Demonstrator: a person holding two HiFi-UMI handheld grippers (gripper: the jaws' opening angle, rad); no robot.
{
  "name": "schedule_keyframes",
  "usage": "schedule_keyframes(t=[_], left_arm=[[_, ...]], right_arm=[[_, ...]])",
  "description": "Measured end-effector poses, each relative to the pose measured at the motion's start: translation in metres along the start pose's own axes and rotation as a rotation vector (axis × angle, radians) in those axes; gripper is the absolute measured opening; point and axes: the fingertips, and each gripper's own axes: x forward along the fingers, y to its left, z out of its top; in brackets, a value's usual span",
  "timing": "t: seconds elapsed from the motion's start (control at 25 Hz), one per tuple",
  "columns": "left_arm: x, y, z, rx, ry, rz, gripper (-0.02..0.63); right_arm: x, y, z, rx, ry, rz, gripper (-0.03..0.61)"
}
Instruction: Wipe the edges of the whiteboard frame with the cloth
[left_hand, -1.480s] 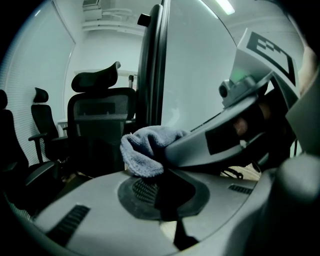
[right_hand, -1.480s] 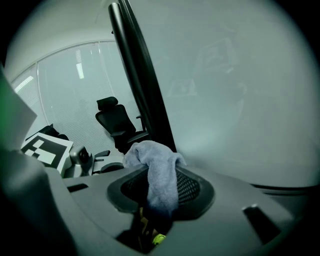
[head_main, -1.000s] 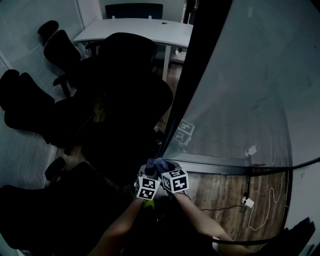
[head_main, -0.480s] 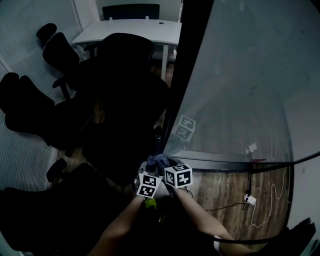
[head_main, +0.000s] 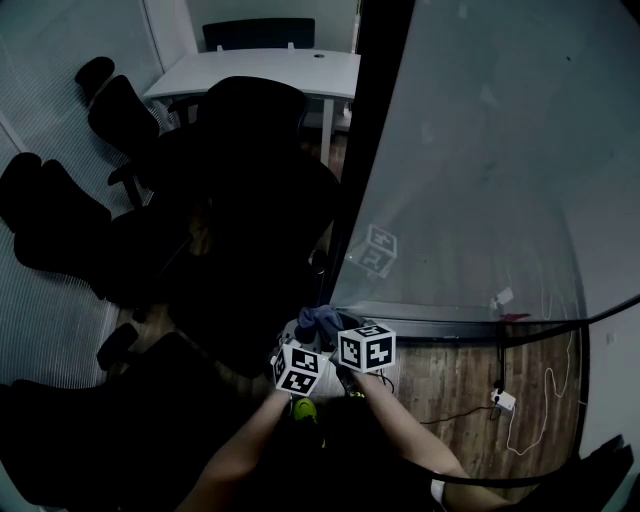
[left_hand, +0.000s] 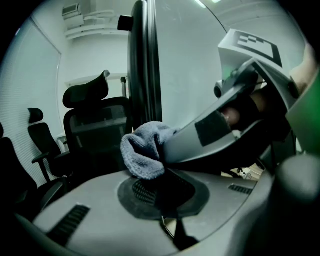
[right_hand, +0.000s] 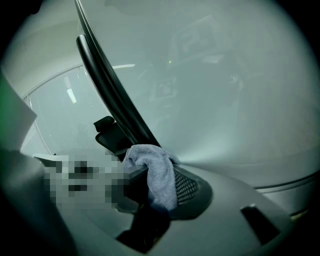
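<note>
Right claw slightly lower, cloth by whiteboard frame, office chairs beyond.

Office chairs just beside whiteboard frame

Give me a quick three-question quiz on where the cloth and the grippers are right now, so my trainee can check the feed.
1. True or false: the cloth is up at the top edge of the whiteboard frame.
2. The right gripper is: A open and empty; B shut on the cloth; C shut on a marker pen.
3. Fill in: the furniture crowded to the left of the whiteboard in the head view is black office ____.

Key: 1 false, the cloth is by the frame's lower left corner. 2 B. 3 chairs.
</note>
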Motion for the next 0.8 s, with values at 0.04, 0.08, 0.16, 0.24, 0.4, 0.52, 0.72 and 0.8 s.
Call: schedule_keyframes(t=[0.04, 0.08, 0.16, 0.24, 0.4, 0.52, 0.72, 0.8], left_arm=[[-0.001, 0.000, 0.002, 0.006, -0.004, -0.002, 0.015], [-0.002, 0.001, 0.005, 0.009, -0.008, -0.002, 0.015], [-0.004, 0.002, 0.011, 0.011, -0.020, 0.003, 0.015], [-0.007, 0.002, 0.018, 0.017, -0.032, 0.004, 0.015], [-0.012, 0.002, 0.028, 0.018, -0.044, -0.014, 0.015], [-0.016, 0.000, 0.036, 0.020, -0.049, -0.024, 0.015], [-0.023, 0.002, 0.055, 0.025, -0.082, -0.037, 0.015], [-0.027, 0.002, 0.061, 0.038, -0.090, -0.037, 0.014]], right_arm=[[-0.001, 0.001, 0.002, 0.004, -0.002, 0.001, 0.106], [-0.003, 0.002, 0.004, 0.011, -0.004, 0.002, 0.106], [-0.006, 0.004, 0.010, 0.026, -0.010, 0.008, 0.106], [-0.009, 0.006, 0.016, 0.032, -0.019, 0.017, 0.106], [-0.016, 0.011, 0.024, 0.019, -0.010, 0.007, 0.106], [-0.022, 0.013, 0.030, 0.019, 0.010, -0.011, 0.106], [-0.032, 0.021, 0.047, 0.014, -0.005, -0.007, 0.104], [-0.036, 0.023, 0.052, 0.020, -0.018, 0.002, 0.104]])
